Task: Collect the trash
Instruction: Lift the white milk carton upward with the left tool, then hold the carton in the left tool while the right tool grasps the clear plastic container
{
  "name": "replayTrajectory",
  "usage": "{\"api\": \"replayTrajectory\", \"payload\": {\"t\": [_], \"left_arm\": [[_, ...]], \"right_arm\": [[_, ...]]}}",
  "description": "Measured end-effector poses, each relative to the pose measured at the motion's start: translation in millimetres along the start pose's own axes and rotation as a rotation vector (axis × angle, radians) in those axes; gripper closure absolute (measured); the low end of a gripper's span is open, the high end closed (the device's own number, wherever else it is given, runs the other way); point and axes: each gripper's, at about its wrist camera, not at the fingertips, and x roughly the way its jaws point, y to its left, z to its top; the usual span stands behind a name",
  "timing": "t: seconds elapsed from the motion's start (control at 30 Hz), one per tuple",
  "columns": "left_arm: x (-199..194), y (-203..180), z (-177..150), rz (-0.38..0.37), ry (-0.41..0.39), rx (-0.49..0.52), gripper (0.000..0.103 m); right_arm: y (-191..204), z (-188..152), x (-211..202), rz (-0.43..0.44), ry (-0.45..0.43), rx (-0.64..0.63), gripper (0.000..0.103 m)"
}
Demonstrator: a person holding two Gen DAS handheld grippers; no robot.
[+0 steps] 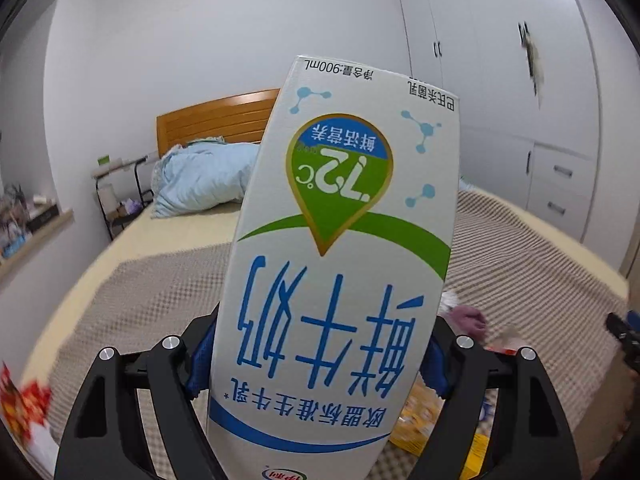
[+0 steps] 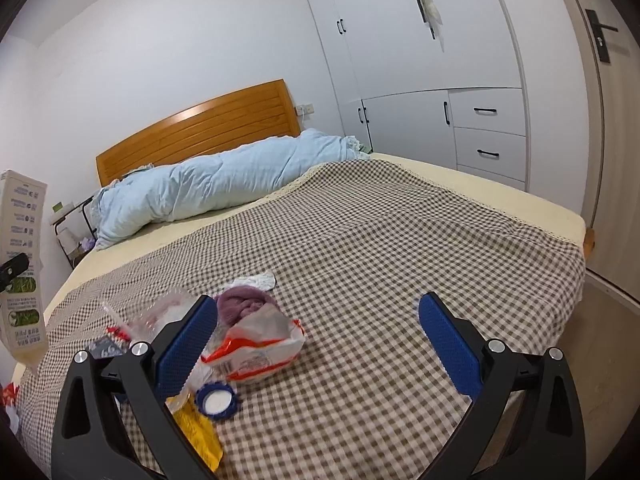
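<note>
Milk carton (image 1: pixel 340 248), tall, white cardboard with blue lettering, a green arc and a drop-shaped green-and-blue badge, fills our left wrist view; its print reads upside down, and it stands up out of our left gripper (image 1: pixel 316 364), whose blue pads press on its two sides. It is lifted above the bed (image 1: pixel 132 292). From the right wrist view we see the same carton at the far left edge (image 2: pixel 22 264), its narrow printed side facing us.

Our right gripper (image 2: pixel 316 344) has its jaws wide apart with nothing between them, above the brown-and-white checked bedspread (image 2: pixel 380 240).

On that bedspread, we count one crumpled white-and-orange plastic wrapper (image 2: pixel 256 352), one round blue ridged cap with a white inside (image 2: pixel 217 400), one yellow packet (image 2: pixel 200 432) partly hidden behind the gripper's left finger, one clear crinkled plastic wrapper (image 2: pixel 160 312), one purple bundle of cloth (image 2: pixel 244 306) and one small white cloth (image 2: pixel 256 280). One light blue quilt (image 2: pixel 216 184) lies at the wooden headboard (image 2: pixel 200 124).
</note>
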Motion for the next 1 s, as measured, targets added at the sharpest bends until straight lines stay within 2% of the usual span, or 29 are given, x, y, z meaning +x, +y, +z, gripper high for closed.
{"api": "replayTrajectory", "payload": {"t": [0.27, 0.57, 0.83, 1.0], "left_arm": [[-22.3, 26.6, -45.1, -0.052, -0.013, -0.133, 0.026], [-57.2, 43.5, -73.0, -0.049, -0.092, -0.186, 0.026], [-40.4, 57.6, -94.9, -0.122, -0.083, -0.212, 0.026], [-23.8, 65.4, -96.2, -0.147, -0.069, -0.204, 0.026]], "right_arm": [[18.9, -10.2, -36.1, -0.037, -0.008, -0.085, 0.006], [42.8, -26.9, -53.5, -0.083, 0.015, -0.161, 0.006], [85.3, -41.6, -58.4, -0.121, 0.011, -0.273, 0.006], [120.3, -50.2, -49.8, -0.134, 0.005, -0.374, 0.006]]}}
